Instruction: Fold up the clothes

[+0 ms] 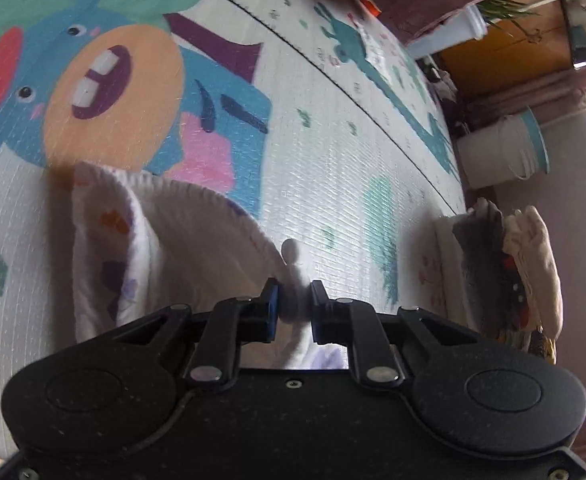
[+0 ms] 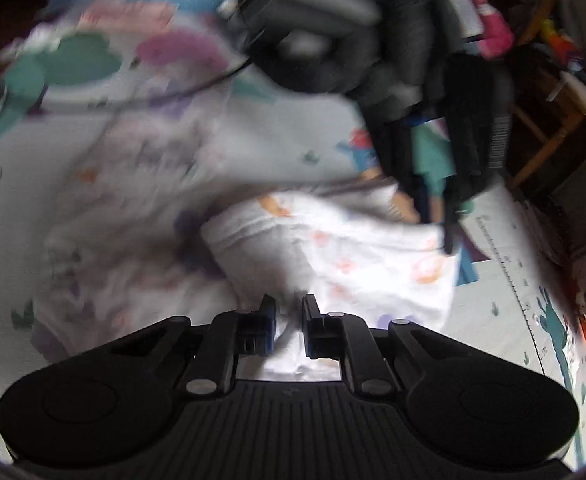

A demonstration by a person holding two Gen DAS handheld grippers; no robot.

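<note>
Garment (image 1: 181,240) — one piece, white knit with small orange and purple prints, ribbed edge curving up in the left wrist view. Lifted partly off the play mat (image 1: 333,184), rest bunched below; same garment (image 2: 333,256) seen in right wrist view as a folded white mass over the mat, heavily blurred.

Two grippers. Left gripper (image 1: 295,300) pinched almost closed on a thin fold of the cloth, blue pads against fabric. Right gripper (image 2: 289,316) likewise clamped on a bunched bit of the white cloth, narrow gap filled by fabric. Left gripper also visible in the right wrist view at upper right (image 2: 433,184), tips down at the garment's far edge.

One stack of folded clothes (image 1: 509,268) at the mat's right edge — grey, cream and a red-patterned item, exact count unclear. One white bucket (image 1: 501,148) with teal rim beyond the mat, contents not visible. One pale plastic tub (image 1: 449,34) farther back, contents unclear.
</note>
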